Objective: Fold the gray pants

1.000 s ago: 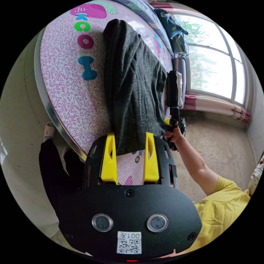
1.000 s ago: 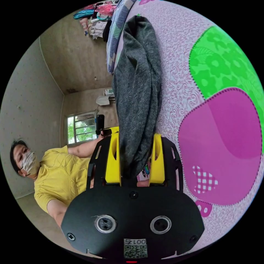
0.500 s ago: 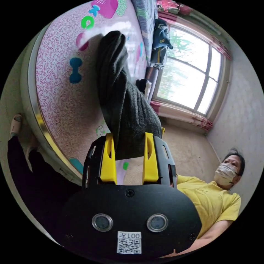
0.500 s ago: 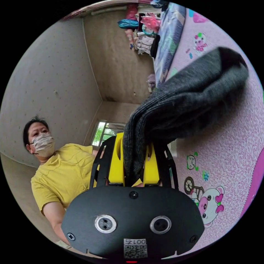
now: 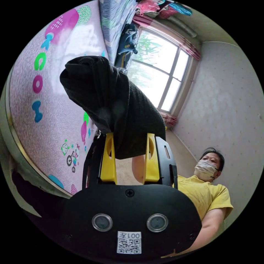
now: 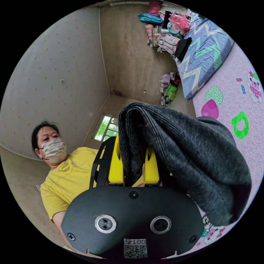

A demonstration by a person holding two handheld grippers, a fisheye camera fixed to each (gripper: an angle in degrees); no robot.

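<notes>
Pink mat (image 5: 49, 129), window (image 5: 156, 77), perhaps clothes pile (image 6: 167, 24)

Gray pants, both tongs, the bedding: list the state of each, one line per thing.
gray pants: lifted, bunched, hanging over the pink mat, gripped at two spots.
left tongs: shut on the gray pants.
right tongs: shut on the gray pants.
pink mat: spread flat.
zigzag quilt: lying along the mat's far edge.

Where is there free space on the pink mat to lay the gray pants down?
The pink mat is bare between its colored letters and the cartoon bicycle print; in the right gripper view, also around the green ring print. It is crowded toward the zigzag blanket and the clothes pile beyond it. Both tongs hold the gray pants.
</notes>
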